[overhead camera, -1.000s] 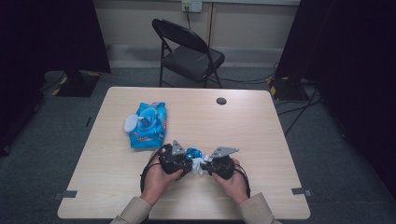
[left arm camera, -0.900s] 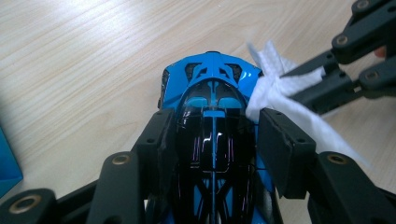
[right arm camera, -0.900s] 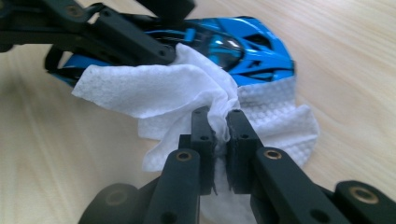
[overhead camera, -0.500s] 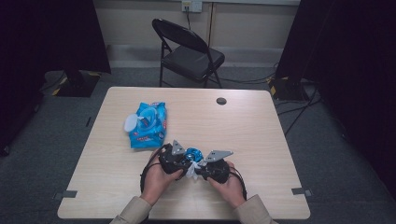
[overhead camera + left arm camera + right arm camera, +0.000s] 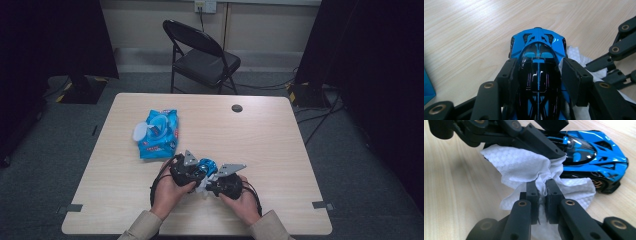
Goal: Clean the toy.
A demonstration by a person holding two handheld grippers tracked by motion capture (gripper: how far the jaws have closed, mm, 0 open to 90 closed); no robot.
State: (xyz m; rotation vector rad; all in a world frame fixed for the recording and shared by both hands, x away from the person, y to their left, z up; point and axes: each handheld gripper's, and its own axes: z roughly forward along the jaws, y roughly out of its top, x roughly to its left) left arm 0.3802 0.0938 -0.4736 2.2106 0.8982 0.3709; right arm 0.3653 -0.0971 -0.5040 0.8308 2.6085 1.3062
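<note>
Two grippers are seen close together near the front edge of the desk (image 5: 280,150), each held in one of the person's hands. The left gripper (image 5: 540,72) is pressed against both flanks of a blue and black toy sports car (image 5: 537,65), which is clamped between its jaws with the nose pointing away from the gripper camera. In the right gripper view the car (image 5: 589,152) is observed resting on the wood-grain desk surface, side on, with the left gripper's jaws over its roof and cabin. The right gripper (image 5: 542,188) is pinched tight on a fold of a white wet wipe (image 5: 524,167), with cloth showing between the jaw tips. The wipe is draped against the car's side, touching the bodywork just behind the cabin, and spreads onto the desk beside and below the car. In the left gripper view a corner of the wipe (image 5: 584,60) is noted just beside the car's flank, behind one jaw, with the linkage of the right gripper (image 5: 621,47) at the frame's edge. From the high view, a blue pack of wet wipes (image 5: 157,132) is recorded lying flat towards the left of the desk, its flap lid raised, apart from the grippers. A black folding chair (image 5: 202,55) stands beyond the far edge of the desk.
</note>
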